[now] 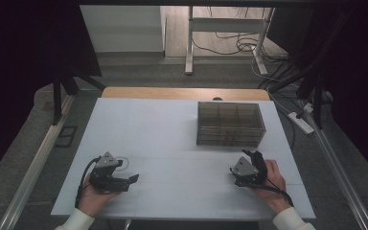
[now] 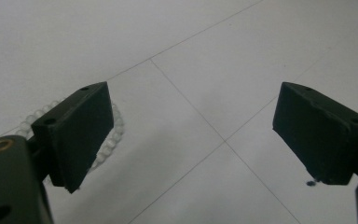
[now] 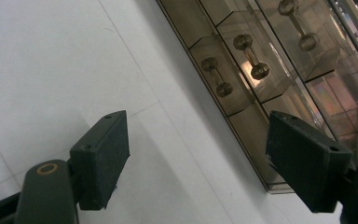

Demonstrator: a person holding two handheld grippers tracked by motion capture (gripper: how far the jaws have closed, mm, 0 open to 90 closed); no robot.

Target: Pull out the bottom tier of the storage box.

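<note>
Resting low on the white table (image 1: 172, 129), the left gripper (image 1: 133, 178) lies in the person's left hand (image 1: 96, 197) with its jaws pointing across the table toward the other hand. In the left gripper view its jaws stand wide apart with nothing between them but bare table and the thin seams of the panels. Just behind the left-hand jaw in that view lies a ring of clear beads (image 2: 107, 140), partly hidden by that jaw and touching neither pad; from above the beads (image 1: 126, 163) show faintly just beyond the gripper's body.

The right gripper (image 1: 251, 155) sits in the right hand (image 1: 270, 184), jaws aimed at the box (image 1: 230, 123), a smoky see-through case with small drawers that stands just ahead of the jaw tips. In the right gripper view the jaws gape wide and hold nothing; bare table fills the gap between them. The box (image 3: 261, 60) runs slantwise ahead of the jaws, its near bottom edge passing behind the right-hand jaw, apart from both pads. Two drawer handles (image 3: 251, 56) shaped like little dumbbells show beyond the gap, ahead of the right-hand jaw, and a third sits farther off
</note>
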